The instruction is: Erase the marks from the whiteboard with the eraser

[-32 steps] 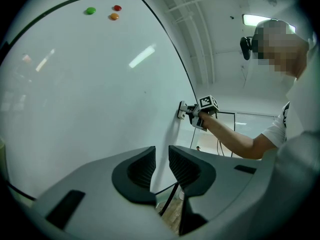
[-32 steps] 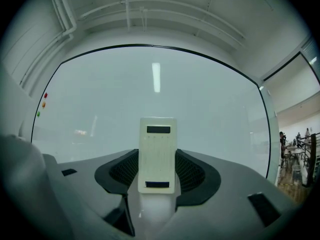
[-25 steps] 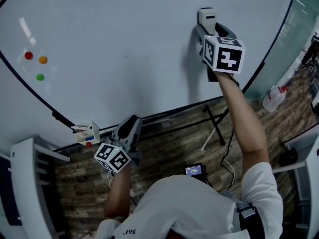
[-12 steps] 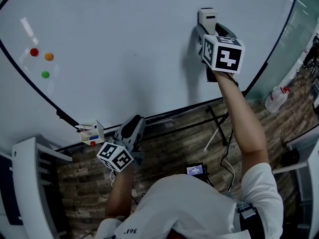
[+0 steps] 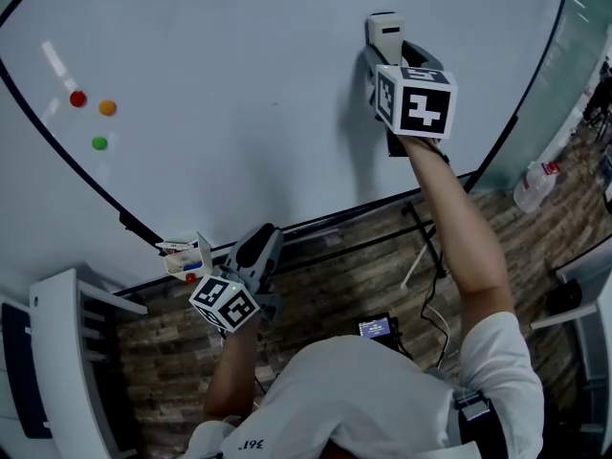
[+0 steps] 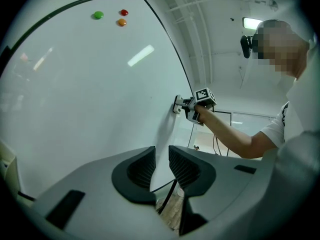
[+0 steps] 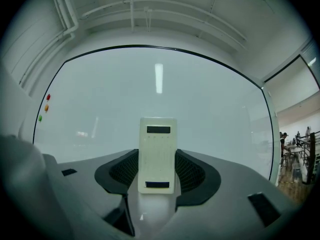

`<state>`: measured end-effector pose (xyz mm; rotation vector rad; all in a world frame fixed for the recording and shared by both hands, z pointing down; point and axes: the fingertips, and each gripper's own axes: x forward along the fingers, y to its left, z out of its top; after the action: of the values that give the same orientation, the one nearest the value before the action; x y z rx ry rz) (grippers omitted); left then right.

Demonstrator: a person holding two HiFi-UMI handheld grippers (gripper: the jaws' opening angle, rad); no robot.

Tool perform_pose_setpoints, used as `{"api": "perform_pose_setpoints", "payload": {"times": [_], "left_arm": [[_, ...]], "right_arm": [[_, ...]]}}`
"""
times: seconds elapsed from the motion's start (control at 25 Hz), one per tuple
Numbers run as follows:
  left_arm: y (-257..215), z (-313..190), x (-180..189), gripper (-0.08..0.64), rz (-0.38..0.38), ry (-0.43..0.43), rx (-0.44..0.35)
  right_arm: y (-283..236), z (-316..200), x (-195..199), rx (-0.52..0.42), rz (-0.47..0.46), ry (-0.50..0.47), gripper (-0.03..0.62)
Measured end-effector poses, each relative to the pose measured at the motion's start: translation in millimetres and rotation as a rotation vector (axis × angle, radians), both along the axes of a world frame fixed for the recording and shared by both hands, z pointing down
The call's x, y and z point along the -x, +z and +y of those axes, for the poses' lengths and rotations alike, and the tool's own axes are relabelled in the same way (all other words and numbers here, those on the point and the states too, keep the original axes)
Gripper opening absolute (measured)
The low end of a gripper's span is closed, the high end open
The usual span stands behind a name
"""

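Cream rectangular eraser (image 7: 157, 149), two dark patches on back, clamped in right gripper (image 7: 157, 171), against whiteboard (image 5: 239, 94) near right edge. Left gripper (image 6: 161, 166) jaws narrow, empty.

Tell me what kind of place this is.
Probably an office or classroom-type workspace: a large wall-mounted whiteboard with coloured magnets, a wood-plank floor below it, and what looks like a glass partition beside it.

The eraser (image 5: 386, 32) sits on the whiteboard (image 5: 239, 84) near its right edge, between the right gripper's (image 7: 157, 166) jaws. Three magnets (image 5: 107, 108) lie near the left edge. The left gripper (image 5: 251, 247) hangs below the bottom edge, beside a small tray (image 5: 186, 256).
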<state>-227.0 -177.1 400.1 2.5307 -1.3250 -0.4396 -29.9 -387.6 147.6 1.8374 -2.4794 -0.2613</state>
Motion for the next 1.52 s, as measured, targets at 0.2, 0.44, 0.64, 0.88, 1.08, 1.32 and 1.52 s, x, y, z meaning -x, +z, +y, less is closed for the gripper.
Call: {"api": "perform_pose_setpoints", "payload": {"times": [0.2, 0.44, 0.64, 0.88, 1.08, 1.32, 1.52], "left_arm": [[2, 6, 13, 0.078, -0.009, 0.0, -0.006], [4, 13, 24, 0.078, -0.014, 0.005, -0.007], [0, 18, 30, 0.078, -0.008, -0.005, -0.002], [-3, 23, 35, 0.078, -0.006, -0.008, -0.014], [-2, 25, 44, 0.078, 0.0, -0.012, -0.022], [0, 29, 47, 0.078, 0.009, -0.032, -0.012], [2, 31, 45, 0.078, 0.007, -0.026, -0.011]], "right_arm": [[-1, 6, 16, -0.001, -0.003, -0.008, 0.249], [1, 16, 41, -0.006, 0.008, -0.023, 0.249], [-2, 25, 66, -0.014, 0.04, -0.051, 0.249], [-3, 34, 93, -0.014, 0.065, -0.076, 0.249], [-2, 43, 127, -0.013, 0.094, -0.118, 0.249], [-6, 50, 145, -0.007, 0.123, -0.147, 0.249], [-5, 54, 153, -0.002, 0.149, -0.169, 0.249]]}}
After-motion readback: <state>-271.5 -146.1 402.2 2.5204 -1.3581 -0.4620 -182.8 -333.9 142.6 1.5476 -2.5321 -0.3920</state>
